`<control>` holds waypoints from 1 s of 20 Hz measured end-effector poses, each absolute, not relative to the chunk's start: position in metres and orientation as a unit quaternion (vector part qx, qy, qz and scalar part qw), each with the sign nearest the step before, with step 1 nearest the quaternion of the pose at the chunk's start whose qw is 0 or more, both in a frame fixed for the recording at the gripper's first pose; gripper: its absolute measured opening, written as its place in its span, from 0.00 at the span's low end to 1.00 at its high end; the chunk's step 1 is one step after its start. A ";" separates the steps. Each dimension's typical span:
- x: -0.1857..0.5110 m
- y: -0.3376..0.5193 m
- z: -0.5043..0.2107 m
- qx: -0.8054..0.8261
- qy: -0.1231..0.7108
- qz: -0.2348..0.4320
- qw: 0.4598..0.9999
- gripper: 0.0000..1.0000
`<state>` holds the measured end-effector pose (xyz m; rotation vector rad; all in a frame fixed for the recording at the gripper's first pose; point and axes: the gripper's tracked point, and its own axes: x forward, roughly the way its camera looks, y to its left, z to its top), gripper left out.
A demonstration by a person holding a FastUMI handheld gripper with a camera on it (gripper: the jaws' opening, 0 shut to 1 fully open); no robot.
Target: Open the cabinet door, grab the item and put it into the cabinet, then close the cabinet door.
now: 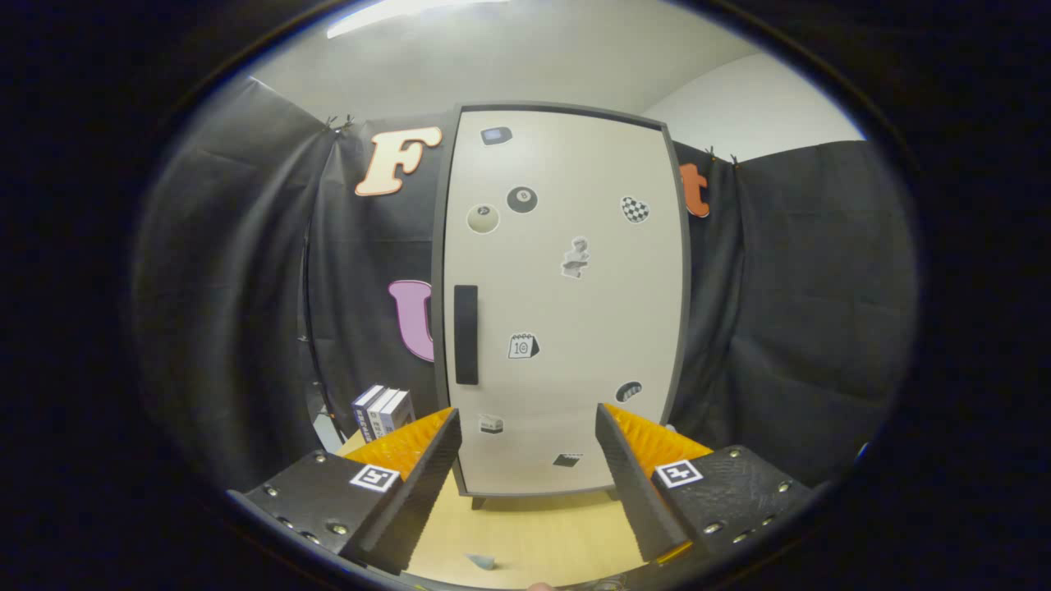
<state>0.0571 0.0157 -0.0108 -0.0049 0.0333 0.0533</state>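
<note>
A tall cream cabinet (566, 304) with a dark frame stands on the wooden table straight ahead of my fingers. Its door is closed and carries several small stickers. A dark vertical handle (465, 334) sits near the door's left edge, beyond my left finger. A small box with blue and white stripes (382, 410) stands on the table to the left of the cabinet, just past my left finger. My gripper (525, 427) is open, with nothing between its fingers, and hangs a little above the table in front of the door's lower part.
The light wooden table (534, 533) runs from under my fingers to the cabinet's feet. A small pale blue scrap (482, 561) lies on it close below the fingers. Black cloth walls close in left, right and behind the cabinet.
</note>
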 end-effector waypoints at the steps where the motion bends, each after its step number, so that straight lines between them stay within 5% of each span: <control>1: 0.062 0.020 -0.012 0.000 0.019 0.031 0.999 0.98; 20: 0.210 0.094 -0.008 0.012 0.024 0.070 0.997 0.98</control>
